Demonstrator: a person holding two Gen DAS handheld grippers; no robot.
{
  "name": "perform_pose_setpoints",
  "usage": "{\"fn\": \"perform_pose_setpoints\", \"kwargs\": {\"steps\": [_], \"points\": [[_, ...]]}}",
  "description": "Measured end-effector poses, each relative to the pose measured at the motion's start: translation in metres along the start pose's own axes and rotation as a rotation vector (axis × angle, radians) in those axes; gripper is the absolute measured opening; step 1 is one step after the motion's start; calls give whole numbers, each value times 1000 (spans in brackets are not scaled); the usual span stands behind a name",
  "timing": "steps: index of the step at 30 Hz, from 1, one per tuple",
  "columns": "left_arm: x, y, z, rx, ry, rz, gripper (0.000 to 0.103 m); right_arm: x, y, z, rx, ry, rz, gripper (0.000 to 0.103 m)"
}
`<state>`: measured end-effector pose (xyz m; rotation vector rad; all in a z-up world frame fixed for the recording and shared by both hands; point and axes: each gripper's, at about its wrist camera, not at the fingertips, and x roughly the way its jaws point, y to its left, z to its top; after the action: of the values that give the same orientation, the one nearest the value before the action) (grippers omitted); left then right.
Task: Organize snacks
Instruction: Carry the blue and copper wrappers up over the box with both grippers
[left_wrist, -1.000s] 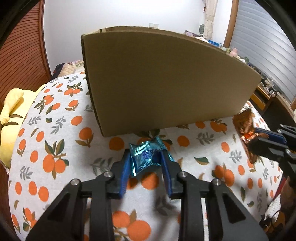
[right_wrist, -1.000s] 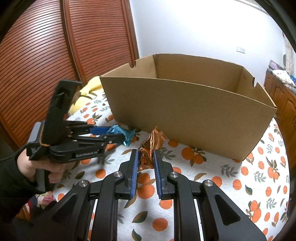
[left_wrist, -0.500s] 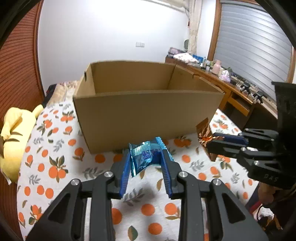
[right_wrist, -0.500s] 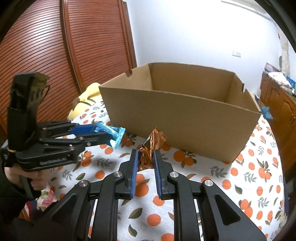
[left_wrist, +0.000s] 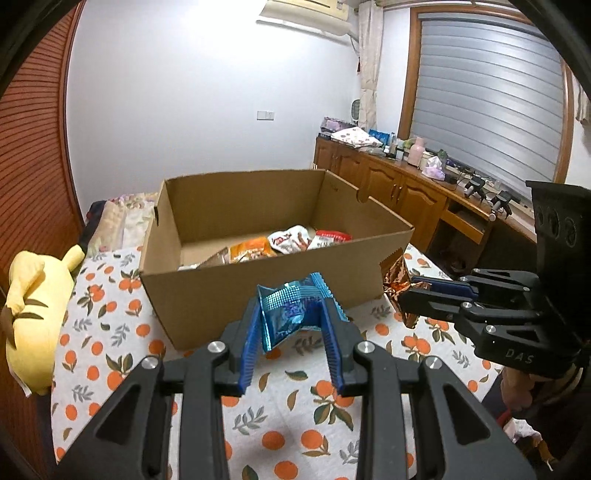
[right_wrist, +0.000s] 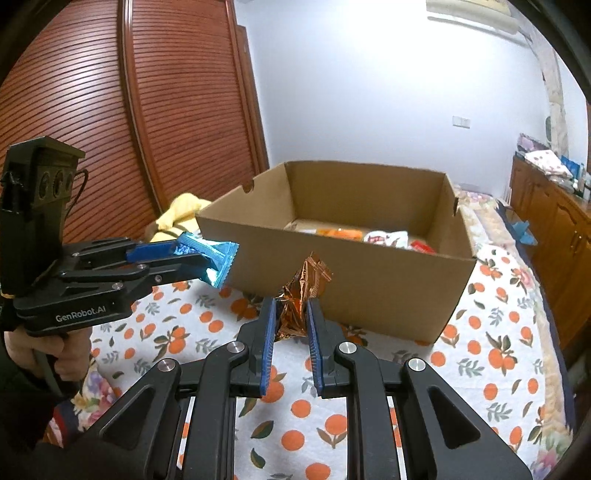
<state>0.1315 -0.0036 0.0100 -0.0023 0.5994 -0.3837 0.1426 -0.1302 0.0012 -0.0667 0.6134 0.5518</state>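
My left gripper (left_wrist: 293, 332) clamps the blue packet (left_wrist: 291, 310), my right gripper (right_wrist: 290, 325) the copper wrapper (right_wrist: 301, 291), both held before the cardboard box (left_wrist: 258, 291)'s near wall; light, crinkly foil, best pinched mid-body

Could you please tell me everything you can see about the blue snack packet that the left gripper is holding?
The blue snack packet is a small shiny foil wrapper with a fine grid pattern, crimped ends and printing too small to read. It is crumpled and bent, pinched between the blue ribbed pads of the left gripper. In the right wrist view it sticks out past the fingertips, held in the air above the orange-print cloth, in front of the cardboard box and not touching it.
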Motion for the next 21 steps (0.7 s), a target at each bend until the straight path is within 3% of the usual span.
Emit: {"fn": "perform_pose_setpoints", "kwargs": {"steps": [21], "points": [[15, 12, 43, 24, -33, 44, 30, -9, -6, 39, -19, -72, -23, 15]]}}
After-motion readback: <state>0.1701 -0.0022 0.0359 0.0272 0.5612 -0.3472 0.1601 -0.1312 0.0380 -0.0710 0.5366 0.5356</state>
